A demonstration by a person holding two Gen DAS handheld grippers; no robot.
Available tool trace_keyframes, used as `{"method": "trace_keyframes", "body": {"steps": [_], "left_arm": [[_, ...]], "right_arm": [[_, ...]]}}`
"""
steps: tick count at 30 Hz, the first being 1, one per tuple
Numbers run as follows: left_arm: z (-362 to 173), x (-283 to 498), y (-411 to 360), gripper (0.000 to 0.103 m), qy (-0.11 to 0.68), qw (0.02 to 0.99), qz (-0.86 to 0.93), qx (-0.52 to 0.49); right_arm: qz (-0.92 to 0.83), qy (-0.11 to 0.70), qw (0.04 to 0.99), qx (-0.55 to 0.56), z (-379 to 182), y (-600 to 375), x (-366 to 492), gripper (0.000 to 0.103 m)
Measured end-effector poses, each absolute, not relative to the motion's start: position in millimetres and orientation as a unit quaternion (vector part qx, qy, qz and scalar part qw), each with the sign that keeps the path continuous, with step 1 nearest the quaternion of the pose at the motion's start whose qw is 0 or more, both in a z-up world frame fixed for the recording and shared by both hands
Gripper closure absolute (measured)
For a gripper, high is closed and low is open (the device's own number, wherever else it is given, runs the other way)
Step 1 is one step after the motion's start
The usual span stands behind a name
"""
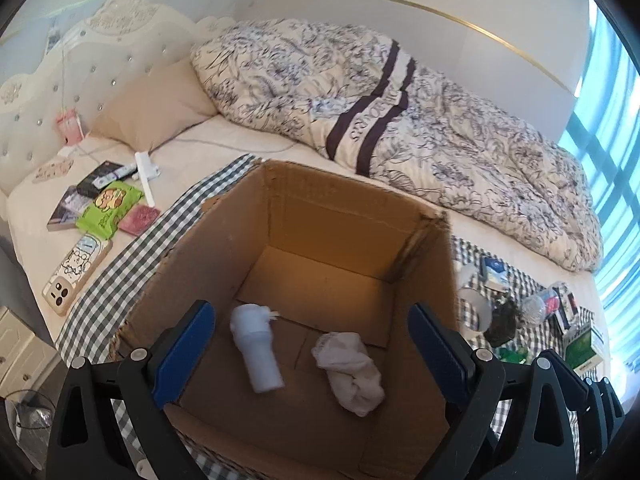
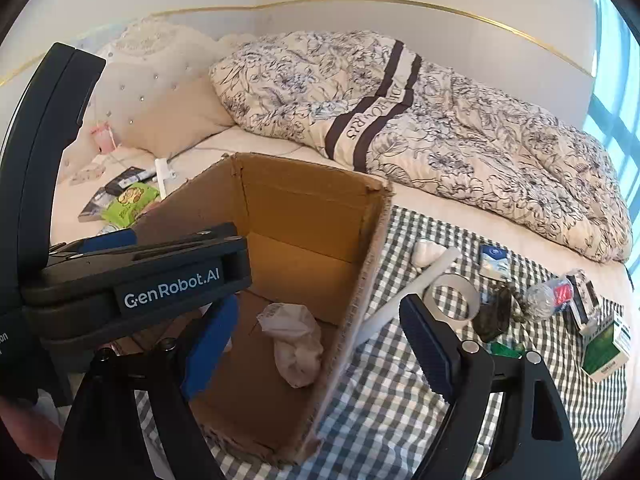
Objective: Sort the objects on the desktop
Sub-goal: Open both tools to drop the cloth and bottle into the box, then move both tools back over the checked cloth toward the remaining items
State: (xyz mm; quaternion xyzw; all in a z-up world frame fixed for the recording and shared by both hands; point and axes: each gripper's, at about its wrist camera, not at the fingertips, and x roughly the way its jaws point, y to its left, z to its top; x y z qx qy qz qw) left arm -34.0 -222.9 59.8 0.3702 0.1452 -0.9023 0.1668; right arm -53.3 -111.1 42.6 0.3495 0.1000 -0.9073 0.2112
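Bedside cardboard box point(image 1: 320, 216) holds white bottle point(image 1: 256, 348) lying lengthwise, cap away; both tools spread.

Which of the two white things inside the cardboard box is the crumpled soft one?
The white cloth, bunched up at the box's right side; the white bottle to its left is a rigid cylinder lying on its side.

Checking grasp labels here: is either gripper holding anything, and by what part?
Nothing is held. The left gripper and right gripper are both open and empty over the cardboard box; the white bottle and crumpled cloth lie loose inside.
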Motion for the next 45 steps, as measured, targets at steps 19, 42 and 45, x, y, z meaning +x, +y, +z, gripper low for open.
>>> {"method": "trace_keyframes", "body": {"steps": [19, 42, 45], "left_arm": [[70, -44, -82, 0.002, 0.078, 0.086, -0.923, 0.367], [28, -84, -2, 0.002, 0.006, 0.033, -0.928, 0.37], [13, -93, -1, 0.002, 0.002, 0.037, -0.924, 0.38]], "right_arm": [[-0.928, 0.027, 0.124, 0.351, 51, 41, -36, 0.02], [-0.916, -0.015, 0.089, 0.391, 4, 122, -52, 0.02], [-0.913, -0.017, 0.083, 0.399, -3, 128, -58, 0.021]]}}
